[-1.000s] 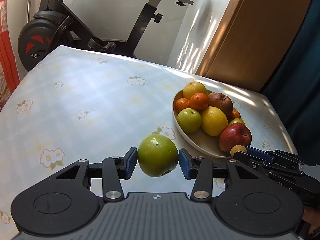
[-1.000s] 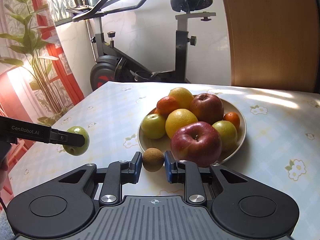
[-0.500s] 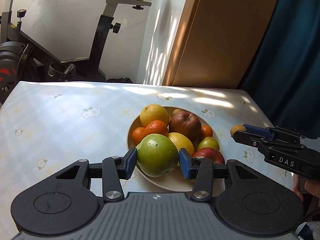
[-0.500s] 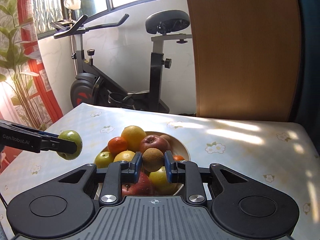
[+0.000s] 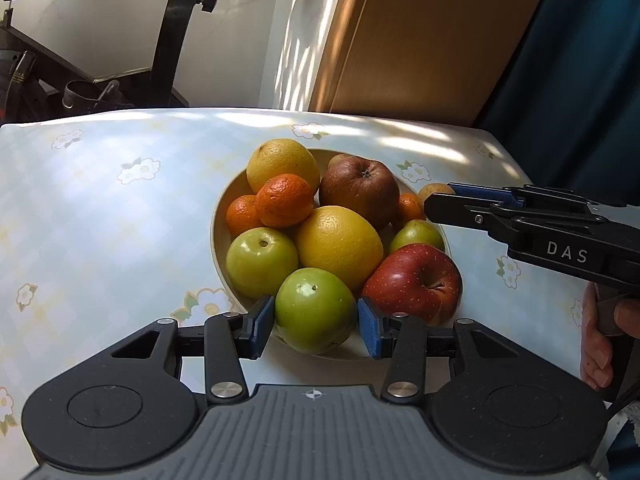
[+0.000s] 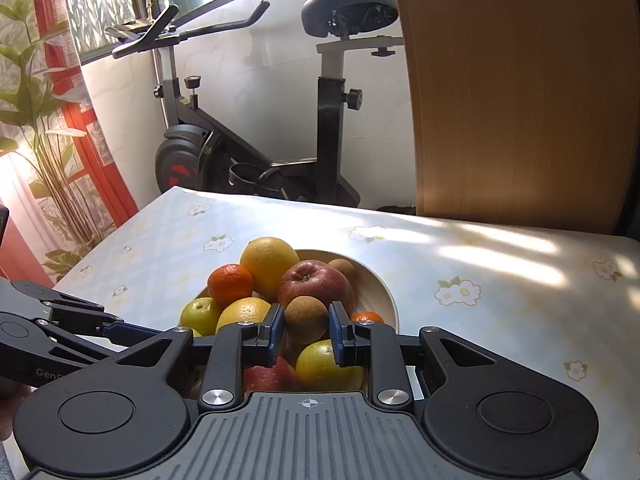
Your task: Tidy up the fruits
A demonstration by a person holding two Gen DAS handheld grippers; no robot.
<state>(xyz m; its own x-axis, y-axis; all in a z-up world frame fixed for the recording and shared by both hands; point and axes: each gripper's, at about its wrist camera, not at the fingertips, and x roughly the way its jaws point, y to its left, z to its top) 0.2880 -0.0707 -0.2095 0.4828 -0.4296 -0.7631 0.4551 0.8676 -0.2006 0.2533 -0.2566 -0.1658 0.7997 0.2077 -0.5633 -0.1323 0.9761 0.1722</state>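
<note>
Left tongs (image 5: 316, 326) clenched on green apple (image 5: 315, 310), held at near rim of fruit bowl (image 5: 218, 220) on flowered counter (image 5: 100, 216); right tongs (image 6: 307, 330) clenched on brown kiwi (image 6: 306, 319), held above bowl's right side, over piled fruit.

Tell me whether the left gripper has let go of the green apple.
Cannot tell: the left gripper brackets the green apple closely, slim gaps showing beside both pads.
</note>
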